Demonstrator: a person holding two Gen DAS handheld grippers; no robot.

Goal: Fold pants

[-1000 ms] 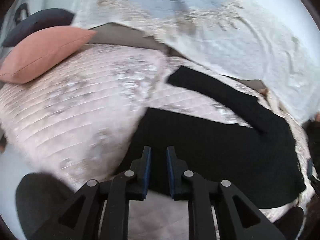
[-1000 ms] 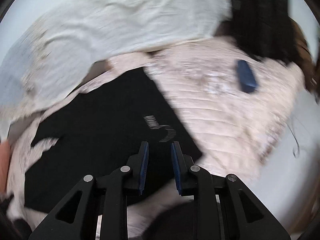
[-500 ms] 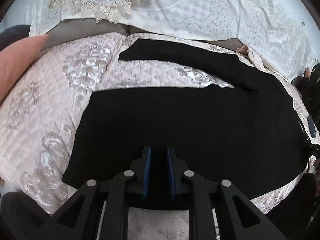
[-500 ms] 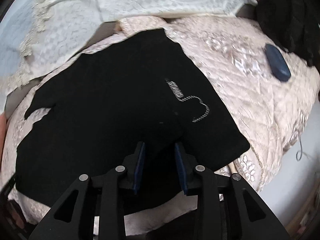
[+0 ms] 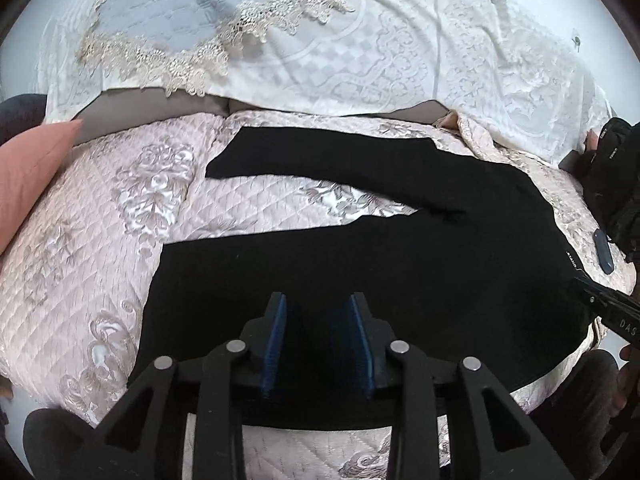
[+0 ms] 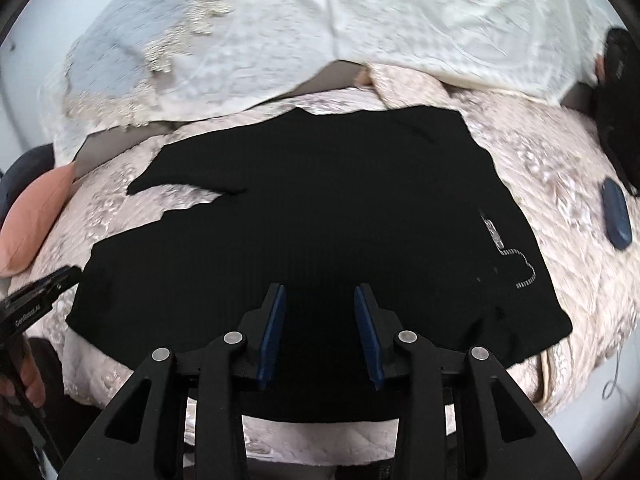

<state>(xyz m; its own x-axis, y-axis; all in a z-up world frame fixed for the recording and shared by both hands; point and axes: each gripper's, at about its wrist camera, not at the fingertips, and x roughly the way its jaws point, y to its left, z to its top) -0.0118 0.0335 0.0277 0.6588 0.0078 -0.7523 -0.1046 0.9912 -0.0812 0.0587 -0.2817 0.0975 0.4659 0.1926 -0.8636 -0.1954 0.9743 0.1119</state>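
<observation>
Black pants [image 5: 400, 264] lie flat on a pink quilted bed cover [image 5: 100, 240], legs spread apart and pointing left, waistband at the right. They also show in the right wrist view [image 6: 320, 216], with a white drawstring [image 6: 516, 258] near the waistband. My left gripper [image 5: 318, 336] is open and empty above the near leg. My right gripper [image 6: 320, 328] is open and empty above the near edge of the pants, close to the waist. Each gripper shows at the edge of the other's view.
A white lace-trimmed cover [image 5: 360, 40] drapes the sofa back behind. A salmon cushion [image 5: 28, 168] lies at the left. A dark blue case [image 6: 616, 220] rests on the cover to the right of the waistband, next to a black garment [image 6: 618, 92].
Both grippers have opened from nearly shut. Both views have swung and settled over the pants, the right one still blurred by motion.
</observation>
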